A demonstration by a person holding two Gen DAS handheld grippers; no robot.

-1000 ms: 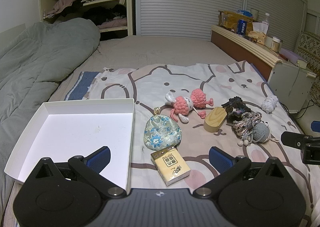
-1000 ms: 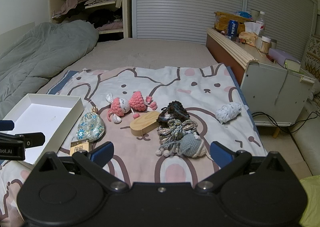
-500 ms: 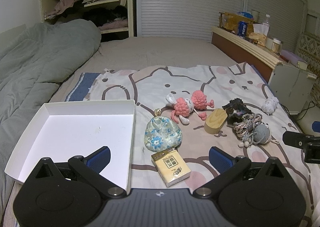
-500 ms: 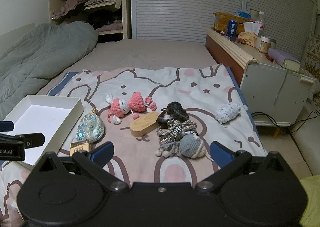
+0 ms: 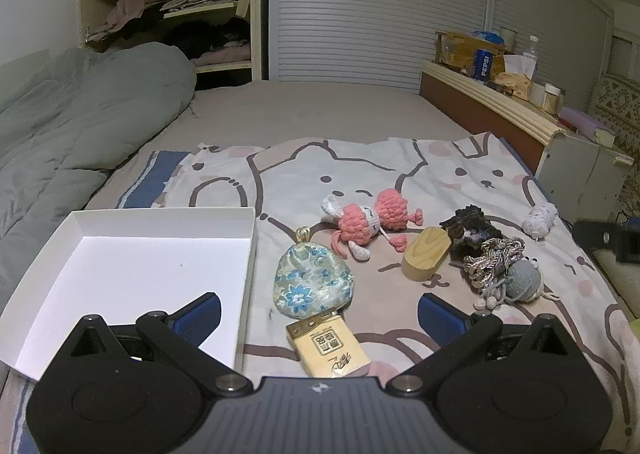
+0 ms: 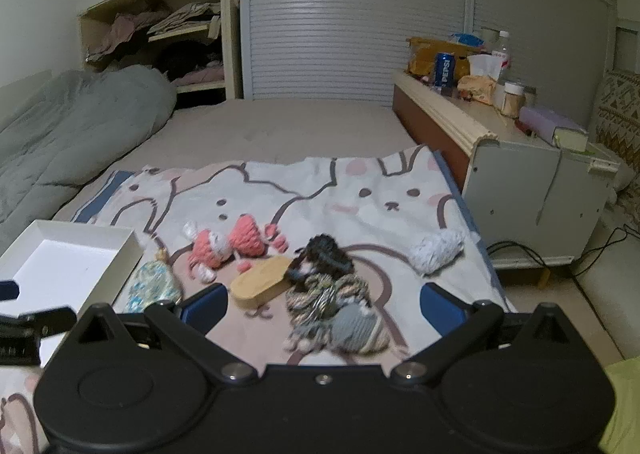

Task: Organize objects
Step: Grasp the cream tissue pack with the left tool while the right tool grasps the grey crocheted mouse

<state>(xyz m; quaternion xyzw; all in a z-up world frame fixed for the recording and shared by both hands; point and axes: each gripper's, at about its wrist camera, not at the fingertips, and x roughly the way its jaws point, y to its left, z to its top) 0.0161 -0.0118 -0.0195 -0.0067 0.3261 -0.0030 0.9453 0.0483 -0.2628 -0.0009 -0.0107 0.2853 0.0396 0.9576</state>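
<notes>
A white open box (image 5: 132, 266) lies on the bed at left; it also shows in the right wrist view (image 6: 60, 266). Beside it lie a floral pouch (image 5: 314, 282), a yellow packet (image 5: 332, 348), a pink crochet toy (image 5: 364, 221), a wooden block (image 5: 426, 258), a dark crochet piece (image 5: 472, 230), a braided cord bundle (image 5: 494, 260), a grey crochet toy (image 5: 522, 280) and a white yarn ball (image 5: 540, 215). My left gripper (image 5: 320, 316) is open over the packet. My right gripper (image 6: 324, 308) is open above the cord bundle (image 6: 328, 294) and grey toy (image 6: 356, 328).
A grey duvet (image 5: 72, 121) fills the bed's left side. A headboard shelf (image 5: 496, 105) at right carries a Pepsi can (image 5: 482, 63) and jars. A white cabinet (image 6: 536, 197) with cables stands beside the bed. Open shelves with clothes (image 5: 180, 25) are at the back.
The right gripper has moved forward and down toward the cord bundle and grey toy; its view is blurred. The left gripper has drifted slightly. Both stay open.
</notes>
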